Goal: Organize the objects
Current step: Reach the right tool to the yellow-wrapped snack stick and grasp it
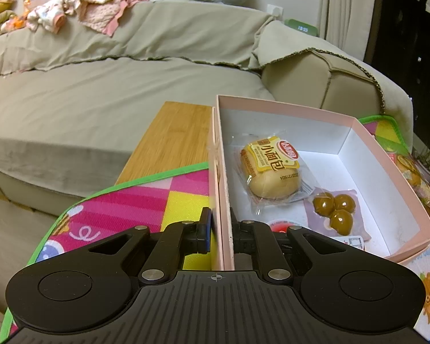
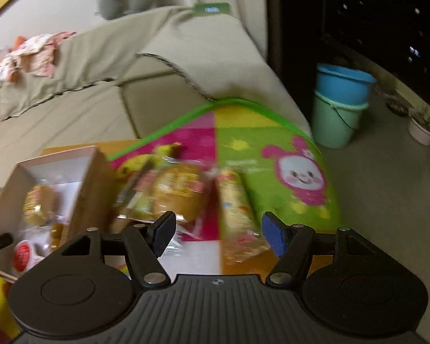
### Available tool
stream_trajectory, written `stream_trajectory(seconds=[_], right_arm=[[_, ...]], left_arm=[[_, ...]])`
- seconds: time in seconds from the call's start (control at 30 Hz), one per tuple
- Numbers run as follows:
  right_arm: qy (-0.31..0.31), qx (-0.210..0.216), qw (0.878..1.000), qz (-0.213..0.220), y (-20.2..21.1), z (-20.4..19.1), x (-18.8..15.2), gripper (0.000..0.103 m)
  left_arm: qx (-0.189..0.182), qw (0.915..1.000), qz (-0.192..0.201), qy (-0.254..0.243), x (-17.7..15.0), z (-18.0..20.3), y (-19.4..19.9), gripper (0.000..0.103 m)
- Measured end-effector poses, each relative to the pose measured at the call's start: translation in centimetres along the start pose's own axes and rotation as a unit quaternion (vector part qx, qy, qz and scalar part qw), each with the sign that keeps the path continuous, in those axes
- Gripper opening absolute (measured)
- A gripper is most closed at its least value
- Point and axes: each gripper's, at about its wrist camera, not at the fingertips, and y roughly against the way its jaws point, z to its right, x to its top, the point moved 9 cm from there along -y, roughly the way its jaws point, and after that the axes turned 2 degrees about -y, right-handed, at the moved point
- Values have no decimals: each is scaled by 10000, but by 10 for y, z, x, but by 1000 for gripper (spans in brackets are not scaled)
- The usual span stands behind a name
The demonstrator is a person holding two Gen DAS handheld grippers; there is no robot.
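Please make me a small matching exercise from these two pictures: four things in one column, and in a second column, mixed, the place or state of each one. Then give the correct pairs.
Things:
1. small bread packet
2. left gripper
3. right gripper
4. blue bucket

Places or states:
A. stacked inside a green bucket on the floor
B. jaws wide apart, holding nothing, above snack packets on the colourful mat
C. lying inside the pink box
D. jaws set on either side of the box's wall

Pairs: 1-C, 2-D, 3-B, 4-A
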Motion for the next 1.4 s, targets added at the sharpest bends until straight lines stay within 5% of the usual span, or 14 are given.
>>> stream_trajectory(seconds=[0.13,0.37,0.43,0.5,0.8,0.83,0.9,1.13,1.4], right_arm=[[-14,80,10000,-42,-14,-6,1,67],[370,563,9976,163,-23,-74,19,67],[439,656,9967,181,-31,-90,29,63],[335,735,9967,108,-44,-100,39,48],[289,260,9986,-364,-110,-116,47,45],[294,313,9985,-353,-109,-118,45,41],[354,468,9976,-377,-102,-118,40,13],[506,857,9938,-506,-64,-118,11,2],[382,1208,9910,-438,-3,-96,-14,2]], left_arm=[[-2,10000,0,-4,0,0,0,11],[1,10000,-3,-8,-1,0,0,11],[-2,10000,-1,-7,-1,0,1,11],[-4,10000,-3,-13,-1,0,1,12],[-25,10000,-14,-11,-2,-1,1,12],[-31,10000,-9,-9,-2,-1,1,12],[-26,10000,-9,-1,-2,-1,1,12],[-14,10000,-6,-2,-3,-1,2,12],[-23,10000,-6,0,-3,-1,2,12]])
